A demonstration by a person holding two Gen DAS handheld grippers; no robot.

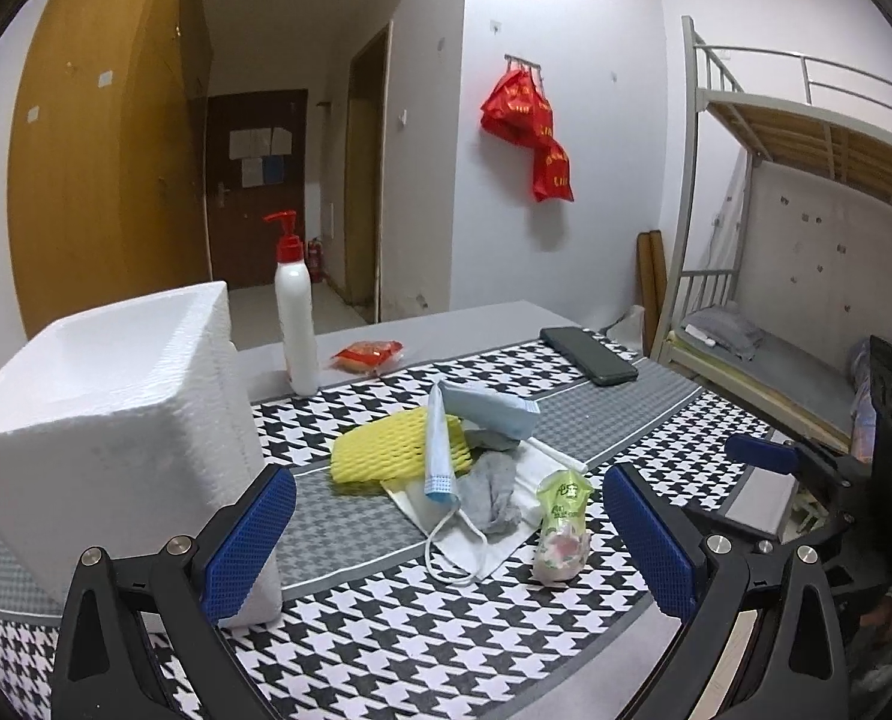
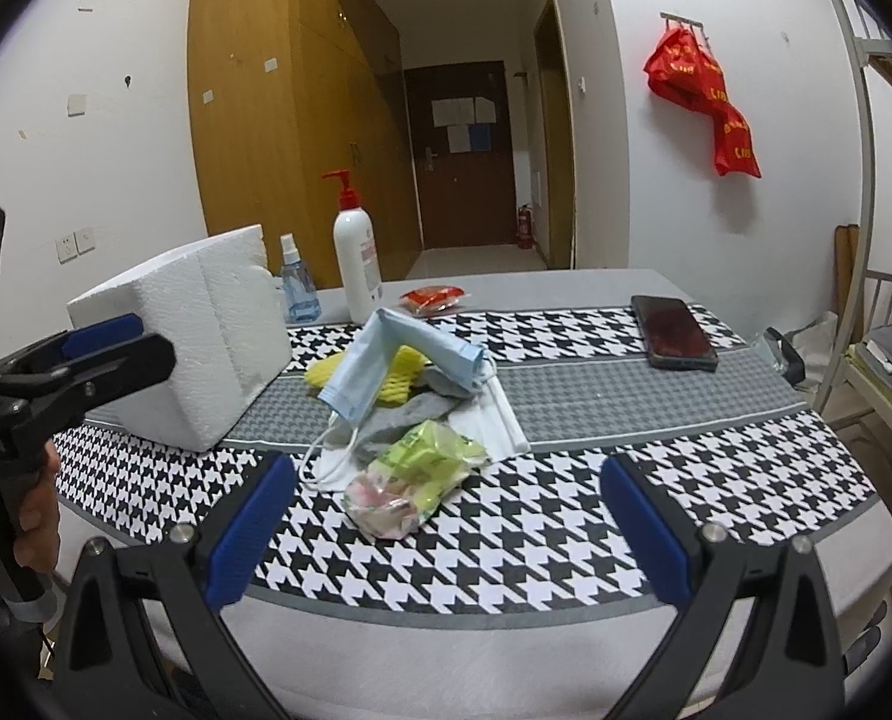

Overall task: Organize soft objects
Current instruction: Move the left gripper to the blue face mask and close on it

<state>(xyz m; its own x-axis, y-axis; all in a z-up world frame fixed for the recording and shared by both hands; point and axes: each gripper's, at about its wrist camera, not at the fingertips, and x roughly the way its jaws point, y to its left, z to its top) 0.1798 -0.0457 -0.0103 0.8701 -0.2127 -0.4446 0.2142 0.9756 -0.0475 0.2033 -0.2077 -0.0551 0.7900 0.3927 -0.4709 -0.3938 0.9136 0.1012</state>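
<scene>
A heap of soft things lies mid-table on the houndstooth cloth: a folded blue face mask on top, a yellow foam net, a grey sock, a white mask underneath, and a green-and-pink soft packet at the near edge. A white foam box stands left of the heap. My left gripper is open, short of the heap, its left finger beside the box's near corner. My right gripper is open too, just before the green packet. Neither holds anything.
Behind the heap stand a white pump bottle and a small blue spray bottle, with a red snack packet nearby. A black phone lies far right. A metal bunk bed flanks the table's right side.
</scene>
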